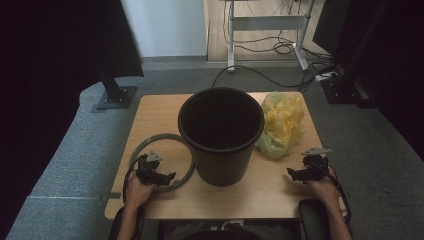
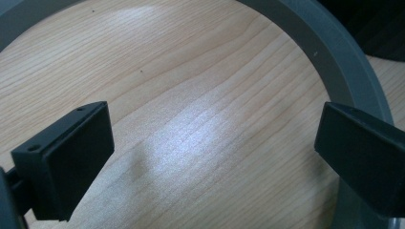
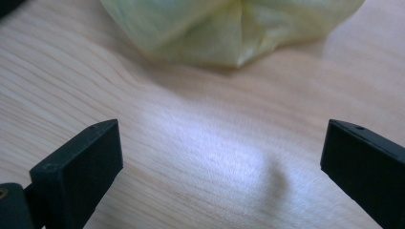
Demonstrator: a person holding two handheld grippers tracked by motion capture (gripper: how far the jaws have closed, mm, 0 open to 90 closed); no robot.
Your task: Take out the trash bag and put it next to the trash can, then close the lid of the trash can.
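A black waste bin (image 1: 221,132) stands upright in the middle of the wooden table (image 1: 165,107), its mouth empty and dark. A grey ring (image 1: 186,172) lies flat on the table to its left, partly tucked against the bin's base. A crumpled yellow plastic bag (image 1: 281,122) rests to the bin's right. My left gripper (image 1: 169,177) sits low over the near part of the ring (image 2: 329,62), open, nothing between its jaws. My right gripper (image 1: 291,173) is open near the table's right front, just short of the bag (image 3: 229,28), holding nothing.
Bare tabletop (image 3: 205,143) lies in front of the bin. A grey carpeted floor (image 1: 65,165) surrounds the table. A black stand base (image 1: 116,96) sits at the back left, and a white desk frame (image 1: 267,25) with loose cables stands behind.
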